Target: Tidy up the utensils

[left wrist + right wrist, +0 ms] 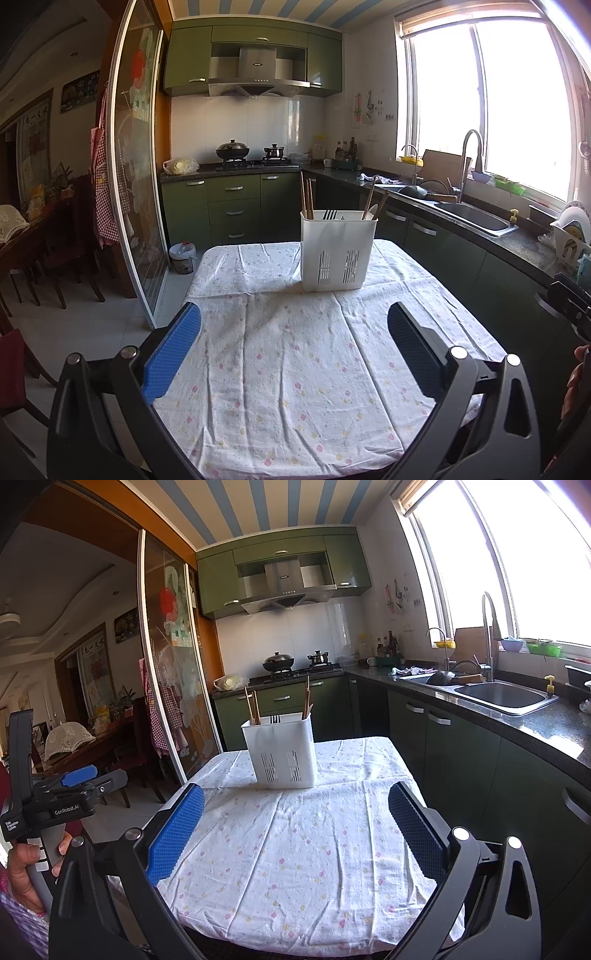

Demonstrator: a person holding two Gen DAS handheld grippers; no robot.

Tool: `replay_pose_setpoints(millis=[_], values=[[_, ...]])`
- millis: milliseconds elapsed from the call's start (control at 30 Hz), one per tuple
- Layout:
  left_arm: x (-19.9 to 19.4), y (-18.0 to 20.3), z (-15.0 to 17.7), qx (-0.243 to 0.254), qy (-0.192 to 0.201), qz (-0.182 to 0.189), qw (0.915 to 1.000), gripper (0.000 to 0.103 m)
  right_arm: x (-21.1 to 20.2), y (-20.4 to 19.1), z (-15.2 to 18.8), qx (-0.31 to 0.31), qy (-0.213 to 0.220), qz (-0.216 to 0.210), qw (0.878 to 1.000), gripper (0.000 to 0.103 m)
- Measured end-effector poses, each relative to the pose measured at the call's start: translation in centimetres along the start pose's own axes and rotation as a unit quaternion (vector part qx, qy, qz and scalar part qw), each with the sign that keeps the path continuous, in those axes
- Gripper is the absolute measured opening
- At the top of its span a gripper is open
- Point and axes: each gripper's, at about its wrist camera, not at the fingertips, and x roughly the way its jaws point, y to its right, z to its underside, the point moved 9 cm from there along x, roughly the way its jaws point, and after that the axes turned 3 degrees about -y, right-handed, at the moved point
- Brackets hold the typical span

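Note:
A white plastic utensil caddy (337, 251) stands upright at the far end of a table covered with a flowered white cloth (295, 369). It also shows in the right wrist view (282, 753). Wooden chopsticks (307, 199) stick up from its left and right compartments, and dark fork tines (330, 215) show in the middle. My left gripper (295, 343) is open and empty, above the near half of the table. My right gripper (295, 827) is open and empty too. The left gripper's body (70, 794) shows at the left of the right wrist view.
A dark counter with a steel sink (506, 696) and tall tap runs along the right under the window. A stove with a wok (232, 151) is at the back. A glass sliding door (140, 184) stands left. A small bin (183, 257) sits on the floor.

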Motion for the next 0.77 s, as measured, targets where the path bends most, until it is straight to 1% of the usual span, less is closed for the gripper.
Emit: replay_pose_setpoints(millis=[67,167,367,633,767], values=[[0.0,0.1,0.0,0.004,0.001,0.004,1.0000,0.096,0.0,0.0,0.0,0.000,0.000,0.000,1.000,0.098],[-0.1,0.2,0.0,0.011,0.009,-0.002,0.9999,0.096,0.0,0.0,0.0,0.000,-0.001,0.000,1.000,0.098],[-0.3,-0.2,-0.3,0.009,0.014,-0.008,0.9998,0.096,0.0,0.0,0.0,0.001,-0.001,0.000,1.000,0.098],[-0.1,-0.6,-0.3,0.001,0.009,-0.009,0.9999,0.096,0.0,-0.1,0.0,0.001,-0.001,0.001,1.000,0.098],[0.1,-0.8,-0.2,-0.005,0.003,0.001,1.0000,0.096,0.0,-0.1,0.0,0.001,-0.001,0.000,1.000,0.098]])
